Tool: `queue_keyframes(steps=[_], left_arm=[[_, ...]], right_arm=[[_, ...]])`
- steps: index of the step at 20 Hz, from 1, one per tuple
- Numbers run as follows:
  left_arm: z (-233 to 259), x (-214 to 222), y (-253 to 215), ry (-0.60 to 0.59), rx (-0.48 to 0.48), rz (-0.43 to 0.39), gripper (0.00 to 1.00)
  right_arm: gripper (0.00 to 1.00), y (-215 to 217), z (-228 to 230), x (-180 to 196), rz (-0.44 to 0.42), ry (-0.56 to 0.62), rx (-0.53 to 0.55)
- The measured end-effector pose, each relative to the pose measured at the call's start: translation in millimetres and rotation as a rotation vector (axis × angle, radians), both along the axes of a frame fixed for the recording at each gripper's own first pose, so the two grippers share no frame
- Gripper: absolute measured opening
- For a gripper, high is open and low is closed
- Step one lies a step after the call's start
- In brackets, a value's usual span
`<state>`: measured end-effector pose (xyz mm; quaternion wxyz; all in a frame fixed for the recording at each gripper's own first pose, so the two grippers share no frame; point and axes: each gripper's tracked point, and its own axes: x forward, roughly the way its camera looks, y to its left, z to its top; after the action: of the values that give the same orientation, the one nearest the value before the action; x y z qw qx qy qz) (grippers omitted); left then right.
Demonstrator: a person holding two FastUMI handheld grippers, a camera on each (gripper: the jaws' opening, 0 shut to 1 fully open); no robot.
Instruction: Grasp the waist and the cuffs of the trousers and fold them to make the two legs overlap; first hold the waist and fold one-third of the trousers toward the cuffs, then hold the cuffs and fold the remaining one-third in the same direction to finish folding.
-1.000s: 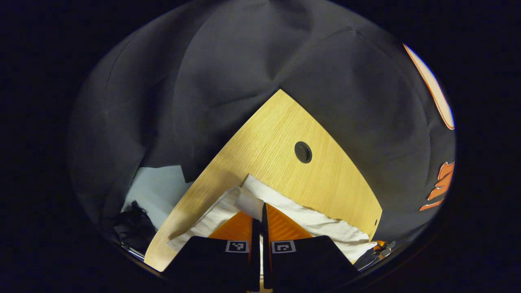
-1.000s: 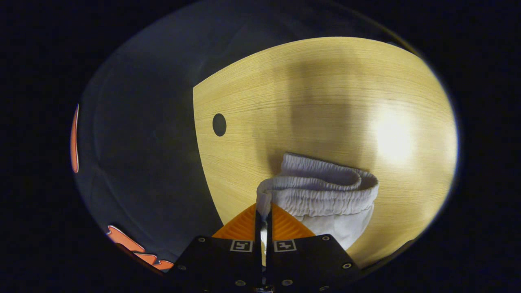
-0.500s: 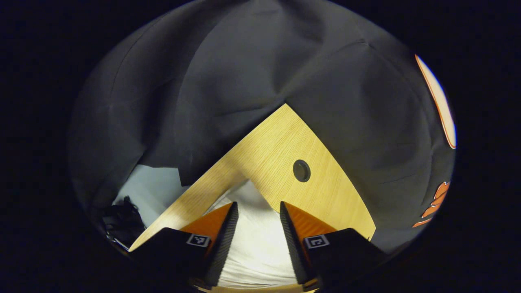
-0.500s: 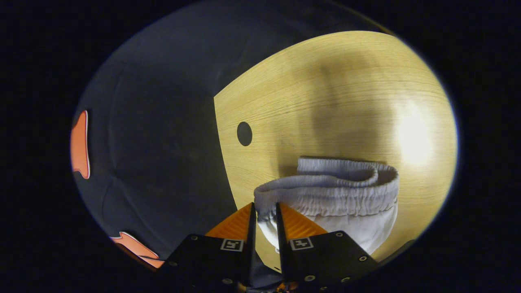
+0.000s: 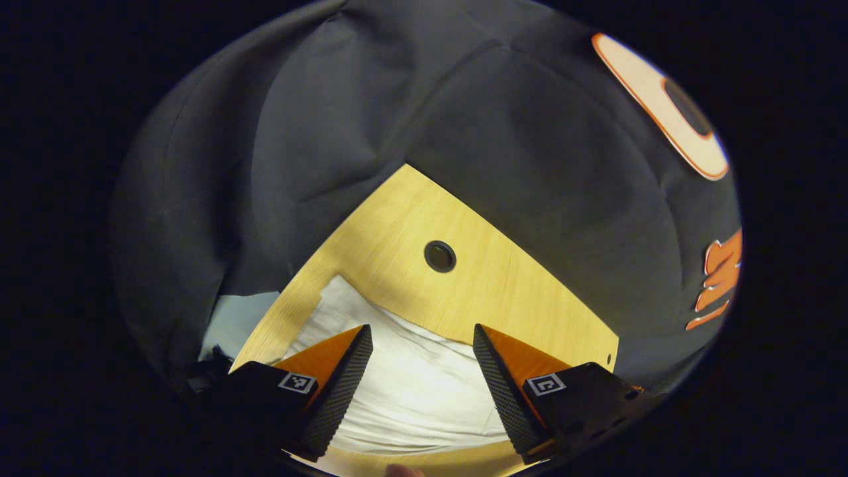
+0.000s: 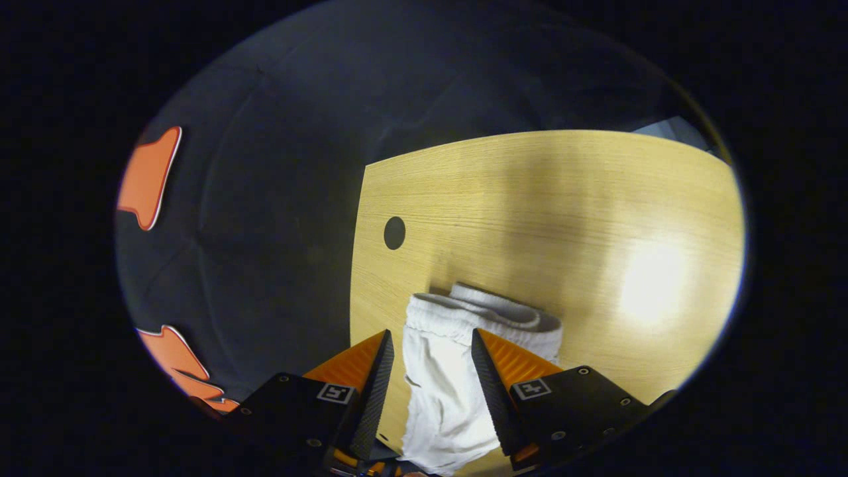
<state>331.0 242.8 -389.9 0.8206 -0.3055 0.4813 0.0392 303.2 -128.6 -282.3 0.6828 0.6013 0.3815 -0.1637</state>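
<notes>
White trousers lie on a light wooden table. In the left gripper view the cuff end of the trousers (image 5: 404, 384) spreads flat under my left gripper (image 5: 421, 334), whose fingers stand wide apart above the cloth and hold nothing. In the right gripper view the elastic waist of the trousers (image 6: 483, 318) rests on the table (image 6: 563, 199), partly doubled over. My right gripper (image 6: 430, 338) is open, its fingers on either side of the cloth without pressing it.
A round cable hole (image 5: 440, 256) sits in the table near its far edge, also seen as the hole (image 6: 394, 232) by the left edge. The table corner (image 5: 405, 167) meets the dark booth cloth. Pale floor (image 5: 232, 321) and a dark heap (image 5: 205, 384) lie past the left edge.
Both grippers, shut on the trousers a second ago, have opened and let the cloth drop. They have drawn back a little and the trousers now lie flat on the table.
</notes>
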Motion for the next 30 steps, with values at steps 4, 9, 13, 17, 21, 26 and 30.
queue_keyframes(steps=[4,9,13,17,21,26,30], left_arm=[[10,-13,-24,0.005,0.003,-0.055,1.0],[32,-28,-39,0.009,0.073,-0.113,0.96],[41,-42,-46,0.022,0.159,-0.176,0.99],[56,-54,-57,0.01,0.206,-0.219,0.99],[63,-68,-72,0.002,0.202,-0.237,1.0],[54,-90,-87,0.031,0.184,-0.238,0.99],[45,-108,-99,0.051,0.151,-0.217,0.97]], right_arm=[[0.82,-11,-18,-32,0.064,0.067,-0.06],[0.74,-3,-48,-49,0.107,0.146,-0.051],[0.85,-2,-61,-50,0.129,0.178,-0.068],[0.85,-1,-72,-40,0.118,0.193,-0.091],[0.84,-4,-76,-29,0.092,0.179,-0.124],[0.61,-4,-85,-21,0.093,0.145,-0.185],[0.21,4,-85,-13,0.024,0.11,-0.12]])
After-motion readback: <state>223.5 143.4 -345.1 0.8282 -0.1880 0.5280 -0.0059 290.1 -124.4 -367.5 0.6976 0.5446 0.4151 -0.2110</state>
